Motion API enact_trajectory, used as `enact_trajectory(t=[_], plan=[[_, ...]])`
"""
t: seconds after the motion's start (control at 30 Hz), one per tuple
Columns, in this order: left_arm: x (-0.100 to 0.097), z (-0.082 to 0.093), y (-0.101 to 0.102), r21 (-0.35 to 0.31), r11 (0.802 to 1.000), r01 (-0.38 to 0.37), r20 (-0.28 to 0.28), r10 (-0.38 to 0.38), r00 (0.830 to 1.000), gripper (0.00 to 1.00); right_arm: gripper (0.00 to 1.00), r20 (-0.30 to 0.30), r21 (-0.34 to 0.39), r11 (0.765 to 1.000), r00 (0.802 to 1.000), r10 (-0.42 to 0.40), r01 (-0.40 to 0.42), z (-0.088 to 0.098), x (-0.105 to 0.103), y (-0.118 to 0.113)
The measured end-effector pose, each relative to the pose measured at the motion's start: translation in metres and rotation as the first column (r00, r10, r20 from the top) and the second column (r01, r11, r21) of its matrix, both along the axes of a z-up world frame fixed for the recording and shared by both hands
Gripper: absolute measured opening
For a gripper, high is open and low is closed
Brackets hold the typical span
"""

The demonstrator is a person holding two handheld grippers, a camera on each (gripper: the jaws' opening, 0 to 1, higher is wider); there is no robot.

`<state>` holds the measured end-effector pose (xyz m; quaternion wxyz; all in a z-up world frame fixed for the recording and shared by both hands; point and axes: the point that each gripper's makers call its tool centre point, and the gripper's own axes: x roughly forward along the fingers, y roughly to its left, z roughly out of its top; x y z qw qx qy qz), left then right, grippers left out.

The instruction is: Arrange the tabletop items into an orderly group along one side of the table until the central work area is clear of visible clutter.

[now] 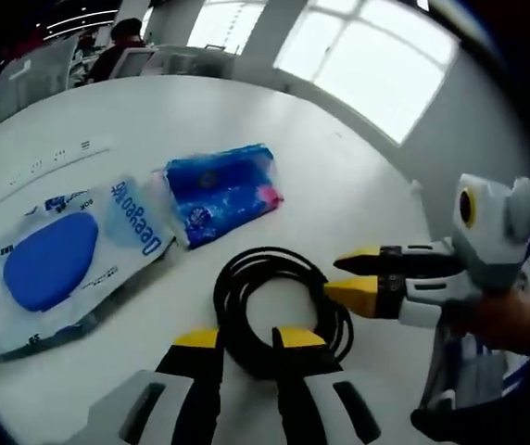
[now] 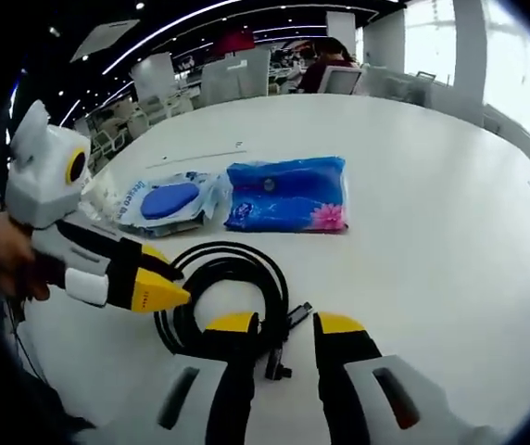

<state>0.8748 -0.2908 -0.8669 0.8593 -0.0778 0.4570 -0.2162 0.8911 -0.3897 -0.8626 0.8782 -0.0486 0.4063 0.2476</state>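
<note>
**Hovering over the coiled cable, both grippers unclenched**

Left gripper view: the left gripper [image 1: 247, 337] is being held just above the near edge of the coiled black cable [image 1: 282, 311], its yellow-tipped jaws parted and nothing being gripped between them. The cable is lying flat on the white table [image 1: 209, 116]. The right gripper [image 1: 350, 276] is being brought in from the right, its yellow tips close together at the cable's right side; whether it is touching the cable cannot be told. Beyond the cable, a blue tissue pack [image 1: 220, 192] is lying beside a clear packet with a blue oval pad [image 1: 54, 262], the two touching or nearly so.

Right gripper view: the right gripper [image 2: 285, 324] is being held open, jaws spread to either side of the cable's plug end [image 2: 283, 345]. The cable [image 2: 223, 295] is resting in a loose coil in front of the jaws. The left gripper [image 2: 174, 283] is seen entering from the left, tips over the coil's left side. The tissue pack [image 2: 288, 194] and the clear packet [image 2: 168, 202] are lying side by side farther back on the table [image 2: 413, 185].
</note>
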Motion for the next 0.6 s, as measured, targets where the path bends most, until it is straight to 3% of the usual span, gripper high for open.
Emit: enact_trajectory(t=[0.3,0.4,0.6], plan=[[0.0,-0.002,-0.001,0.006,1.0,-0.004,0.002,0.004,1.0,0.15,0.19,-0.056,0.026,0.999,0.998,-0.031,0.032,-0.013,-0.007,0.005],[0.0,-0.003,0.0,0.012,1.0,0.001,0.007,-0.001,1.0,0.11,0.12,-0.096,0.051,0.994,0.991,-0.091,0.096,-0.016,-0.007,0.003],[-0.001,0.0,0.0,-0.028,0.999,-0.037,-0.001,0.037,0.999,0.05,0.08,-0.089,0.047,0.995,0.992,-0.086,0.09,-0.012,-0.009,0.002]])
